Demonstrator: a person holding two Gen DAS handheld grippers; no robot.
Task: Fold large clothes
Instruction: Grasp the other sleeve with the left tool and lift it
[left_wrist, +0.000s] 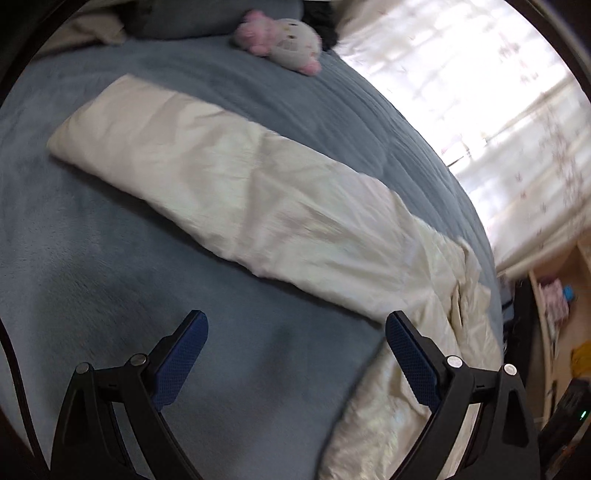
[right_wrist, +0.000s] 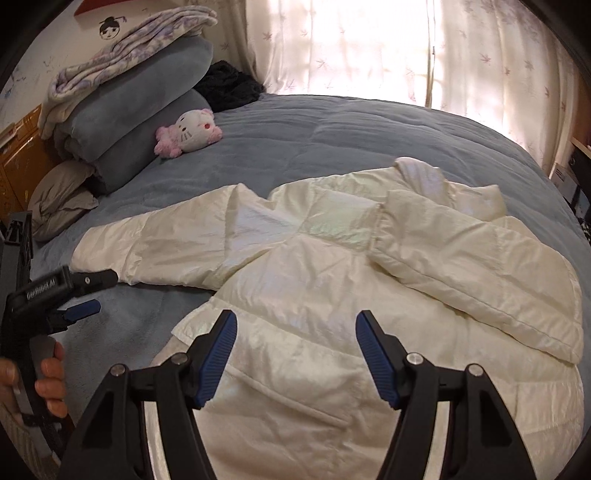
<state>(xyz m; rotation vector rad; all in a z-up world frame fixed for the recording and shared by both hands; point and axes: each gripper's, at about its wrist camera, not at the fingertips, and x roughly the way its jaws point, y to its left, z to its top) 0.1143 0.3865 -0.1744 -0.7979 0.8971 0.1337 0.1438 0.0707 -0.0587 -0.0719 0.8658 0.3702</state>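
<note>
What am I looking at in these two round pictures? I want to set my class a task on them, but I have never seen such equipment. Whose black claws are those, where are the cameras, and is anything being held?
No robot here: a person holds a two-finger gripper in each hand, and a fisheye camera on each looks forward along its fingers, hence the round, bent views. One picture comes from the left gripper, the other from the right gripper. The right view also catches the left tool and the person's hand from the side. Both grippers are open and hold nothing. On the blue-grey bedcover lies a cream padded jacket; its sleeve stretches out flat in the left view. A pink and white plush toy sits near stacked bedding, with bright curtains behind.
</note>
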